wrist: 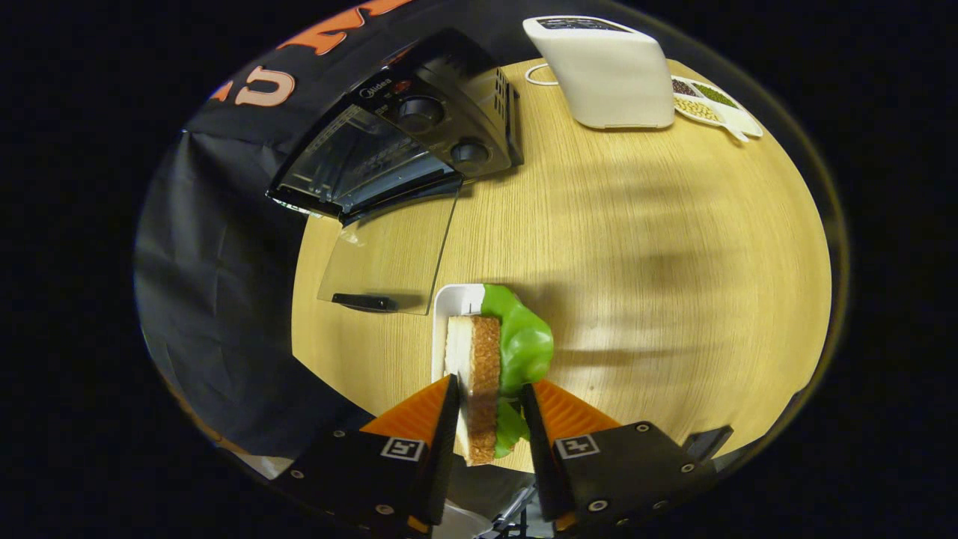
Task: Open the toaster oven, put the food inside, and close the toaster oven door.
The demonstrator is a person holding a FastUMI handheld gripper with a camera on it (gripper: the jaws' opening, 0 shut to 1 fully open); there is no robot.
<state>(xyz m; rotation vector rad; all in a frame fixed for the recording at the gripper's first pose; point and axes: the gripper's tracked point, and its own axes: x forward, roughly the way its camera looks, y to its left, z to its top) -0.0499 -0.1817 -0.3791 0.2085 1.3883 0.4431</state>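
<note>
**Food in the claw, oven door down: transfer step under way**

The claw [488,389] is clenched on the sandwich [481,374]. One finger lies against the bread side and the other against the green lettuce leaf [524,344], so both sides appear gripped. The sandwich stands on edge between the fingers. Just beyond it a white plate [455,299] sits on the table [636,262]. Whether the sandwich touches the plate or is lifted clear of it cannot be told.

The toaster oven [419,127] sits beyond the fingers and to one side, near the table's edge by the black cloth wall. Its glass door [385,251] is folded down flat over the table, with its dark handle [364,302] at the near edge. The cavity stands open. The opening step is judged complete; the step in hand is carrying the food to the oven.

Further off stand a white appliance [610,71] and a divided dish of beans [715,105]. Both are well apart from the path.

Judgement on the next move: the claw must swing toward the oven mouth, pass above the lowered door without striking the glass, and set the sandwich on the rack before releasing. The leaf side is soft, so it may slip or shed lettuce if the grip eases early. Closing the door remains to be done.
</note>
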